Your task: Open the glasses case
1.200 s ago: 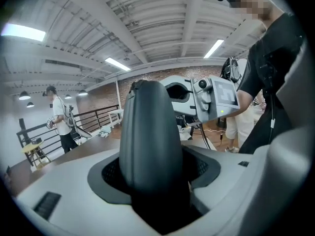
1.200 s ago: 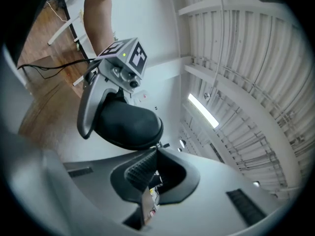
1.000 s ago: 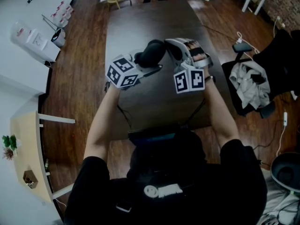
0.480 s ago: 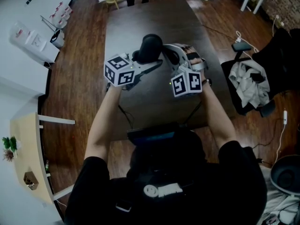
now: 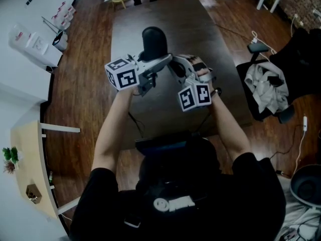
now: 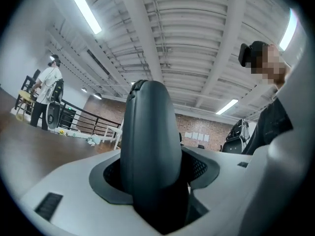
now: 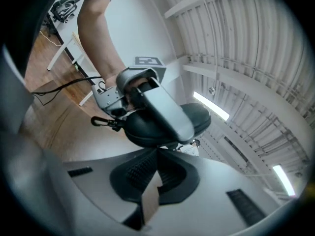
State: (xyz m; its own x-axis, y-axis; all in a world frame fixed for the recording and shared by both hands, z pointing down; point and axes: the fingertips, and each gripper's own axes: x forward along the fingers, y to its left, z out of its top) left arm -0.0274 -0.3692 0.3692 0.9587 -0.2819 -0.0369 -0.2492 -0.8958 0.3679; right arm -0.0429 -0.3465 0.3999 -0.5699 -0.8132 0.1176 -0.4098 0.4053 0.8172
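**Case clamped in left gripper, shut right tips at its edge**

The left gripper [image 6: 153, 191] is closed partway on the glasses case [image 6: 150, 132], pads pressing its lower end. The case is held up off the table [image 5: 205, 34]; its long axis runs straight out along the left jaws. The right gripper [image 7: 156, 151] is fully shut, with none of the case between the jaws. From the right gripper, the case lies dead ahead and crosswise, its long rim just beyond the tips. I can't tell whether they touch. Judgement: the right gripper is the free one, so it should pry at that rim.
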